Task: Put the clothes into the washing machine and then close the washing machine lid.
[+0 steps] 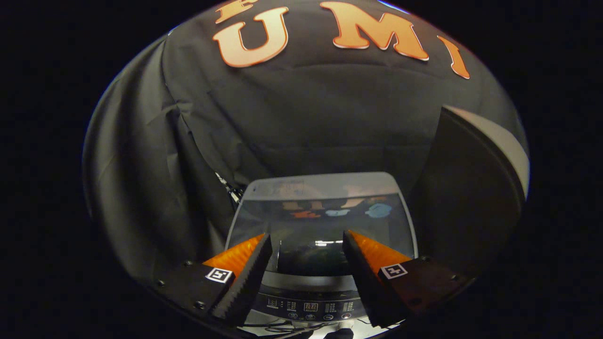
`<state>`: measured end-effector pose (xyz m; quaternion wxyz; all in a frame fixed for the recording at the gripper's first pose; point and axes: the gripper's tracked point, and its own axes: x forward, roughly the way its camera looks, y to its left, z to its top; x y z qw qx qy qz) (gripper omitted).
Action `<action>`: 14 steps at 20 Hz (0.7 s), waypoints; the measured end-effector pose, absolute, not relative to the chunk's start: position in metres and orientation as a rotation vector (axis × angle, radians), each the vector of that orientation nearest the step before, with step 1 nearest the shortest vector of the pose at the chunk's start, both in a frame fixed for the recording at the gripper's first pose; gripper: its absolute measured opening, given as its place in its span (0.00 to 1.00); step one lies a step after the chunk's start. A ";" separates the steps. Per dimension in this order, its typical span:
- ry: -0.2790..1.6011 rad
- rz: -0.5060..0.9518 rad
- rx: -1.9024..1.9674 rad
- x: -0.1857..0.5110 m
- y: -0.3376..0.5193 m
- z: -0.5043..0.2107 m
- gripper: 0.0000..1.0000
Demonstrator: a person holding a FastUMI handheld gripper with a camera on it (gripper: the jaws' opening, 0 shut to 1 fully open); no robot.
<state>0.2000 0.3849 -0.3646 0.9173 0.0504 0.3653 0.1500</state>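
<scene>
The hand-held gripper (306, 247) hovers over the washing machine (320, 282), its fingers spread wide apart and holding nothing. Between and beyond the fingers lies the machine's glass lid (325, 212), down flat over the tub and catching reflections. The control panel (308, 308) sits below the fingertips. A dark rounded object (471, 188) stands to the right of the machine.
</scene>
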 end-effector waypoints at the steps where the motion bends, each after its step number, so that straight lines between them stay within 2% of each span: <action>1: 0.724 0.308 0.107 0.202 0.381 -0.347 0.98; 7: 0.513 0.258 0.144 0.194 0.330 -0.216 0.98; 14: 0.284 0.152 0.132 0.162 0.226 -0.085 0.98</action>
